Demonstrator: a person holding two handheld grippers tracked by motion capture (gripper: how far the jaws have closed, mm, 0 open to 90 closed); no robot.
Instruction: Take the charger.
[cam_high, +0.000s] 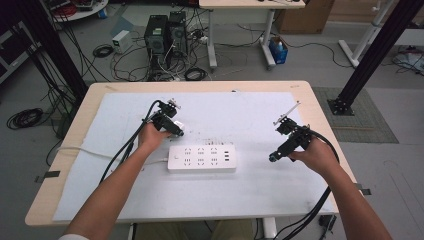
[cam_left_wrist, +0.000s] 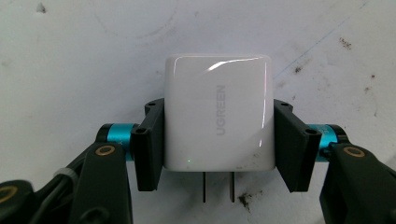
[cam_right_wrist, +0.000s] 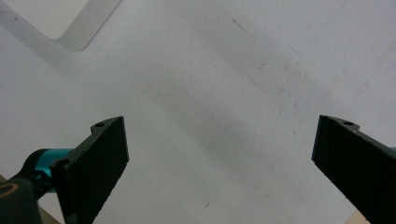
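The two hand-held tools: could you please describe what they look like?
The left tool has flat black rectangular jaws on teal cylindrical joints, with black links carrying brass-coloured rivets. The right tool has matching black jaws, each with a small hole near the tip, and a teal joint. From above, each is a black body trailing a thick black cable. The forearms are bare, without sleeves.

I see even, bright overhead light and soft shadows on the table (cam_high: 300, 195). Glare streaks the charger (cam_left_wrist: 218, 112) top in the left gripper view. The right gripper view is soft, with a broad diagonal shadow.
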